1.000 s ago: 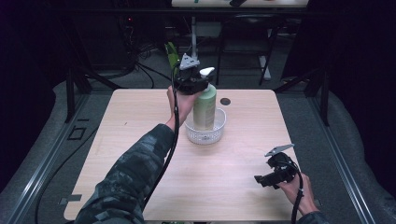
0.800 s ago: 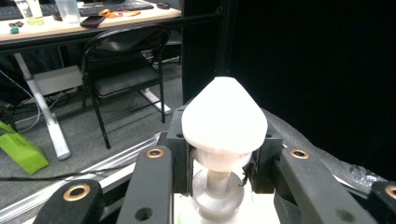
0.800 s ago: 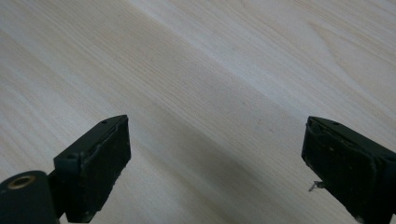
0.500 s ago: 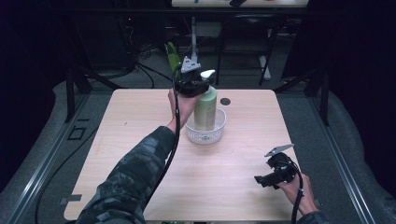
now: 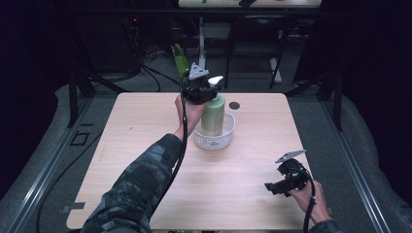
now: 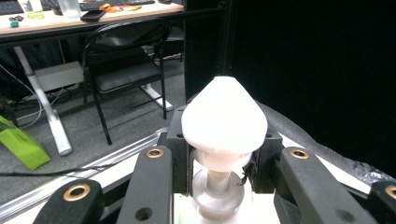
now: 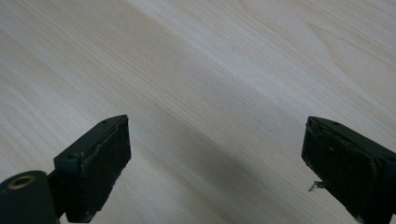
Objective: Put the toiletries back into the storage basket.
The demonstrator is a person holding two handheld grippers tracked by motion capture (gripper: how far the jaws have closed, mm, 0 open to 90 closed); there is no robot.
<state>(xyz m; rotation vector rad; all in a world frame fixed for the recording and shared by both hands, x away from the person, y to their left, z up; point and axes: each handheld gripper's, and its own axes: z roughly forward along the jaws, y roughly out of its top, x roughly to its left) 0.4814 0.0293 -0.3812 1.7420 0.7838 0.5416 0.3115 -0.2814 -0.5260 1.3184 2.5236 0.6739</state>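
A pale green pump bottle (image 5: 214, 114) stands upright inside a clear round bowl (image 5: 228, 132) near the middle of the wooden table (image 5: 145, 145). My left gripper (image 5: 210, 90) is shut on the bottle's neck just under the white pump head (image 5: 215, 80). In the left gripper view that pump head (image 6: 224, 116) rises between the two jaws of the left gripper (image 6: 223, 150). My right gripper (image 5: 272, 186) rests low over the table's front right, held by a hand. In its own view the right gripper (image 7: 215, 163) stands open over bare wood.
A small black round grommet (image 5: 234, 105) sits in the tabletop behind the bowl. On the floor beyond the table lie a green bag (image 5: 180, 56) and cables. A black folding chair (image 6: 126, 70) and a desk (image 6: 93, 18) stand farther back.
My left gripper with the bottle has sunk slightly toward the bowl. The right gripper has stayed in place.
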